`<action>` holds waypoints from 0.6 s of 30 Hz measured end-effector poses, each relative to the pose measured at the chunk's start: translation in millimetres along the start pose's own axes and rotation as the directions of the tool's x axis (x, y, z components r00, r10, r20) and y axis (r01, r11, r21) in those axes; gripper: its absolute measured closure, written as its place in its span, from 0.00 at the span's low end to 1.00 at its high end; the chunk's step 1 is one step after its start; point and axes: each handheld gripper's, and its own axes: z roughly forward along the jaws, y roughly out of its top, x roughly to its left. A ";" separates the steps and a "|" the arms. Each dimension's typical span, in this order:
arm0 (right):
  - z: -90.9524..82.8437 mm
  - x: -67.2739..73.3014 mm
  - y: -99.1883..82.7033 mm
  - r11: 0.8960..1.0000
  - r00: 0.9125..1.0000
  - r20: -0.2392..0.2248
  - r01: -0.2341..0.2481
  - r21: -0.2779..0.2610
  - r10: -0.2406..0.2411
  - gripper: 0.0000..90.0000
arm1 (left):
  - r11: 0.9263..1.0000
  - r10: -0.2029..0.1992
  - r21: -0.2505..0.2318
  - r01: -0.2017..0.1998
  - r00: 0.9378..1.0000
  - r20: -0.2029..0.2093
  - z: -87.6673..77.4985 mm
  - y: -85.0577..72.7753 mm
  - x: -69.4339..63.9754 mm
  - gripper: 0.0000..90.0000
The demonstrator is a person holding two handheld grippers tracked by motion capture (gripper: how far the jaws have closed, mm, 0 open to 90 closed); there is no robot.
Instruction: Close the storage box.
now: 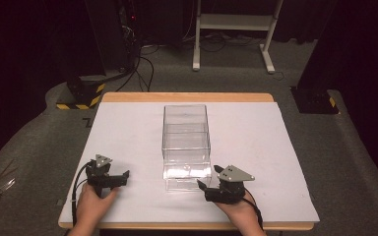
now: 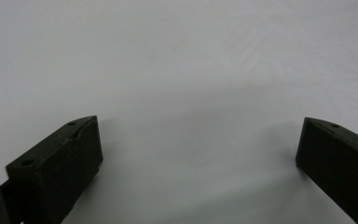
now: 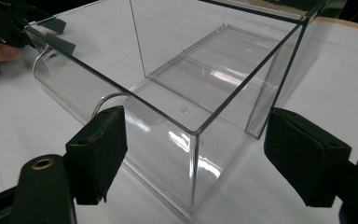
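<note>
A clear plastic box (image 1: 186, 140) with an open top stands lengthwise in the middle of the white-covered table (image 1: 256, 147). Its near end has a rounded clear front. My right gripper (image 1: 209, 177) sits just right of that near end, open. In the right gripper view the box's near corner (image 3: 193, 130) lies between the spread jaws of the right gripper (image 3: 196, 116). My left gripper (image 1: 118, 176) rests left of the box, apart from it. In the left gripper view the left gripper (image 2: 200, 126) is open over bare white sheet. The box looks empty.
A wooden table edge (image 1: 187, 97) borders the white sheet at the back. On the floor behind are cables (image 1: 142, 69), a white frame's legs (image 1: 268, 54), and black bases at the left (image 1: 81, 93) and right (image 1: 315, 101). The left gripper (image 3: 9, 25) also appears beyond the box.
</note>
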 end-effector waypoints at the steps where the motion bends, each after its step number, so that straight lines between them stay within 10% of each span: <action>1: 0.4 -0.2 0.6 1.000 1.000 0.003 0.001 0.002 -0.001 0.24 | 1.000 0.000 0.000 0.000 1.000 0.000 0.0 0.0 0.0 0.01; 18: 8.2 -5.7 1.5 1.000 1.000 0.015 0.010 0.018 -0.010 0.20 | 1.000 0.001 0.000 -0.001 1.000 -0.001 -0.1 0.0 -0.1 0.01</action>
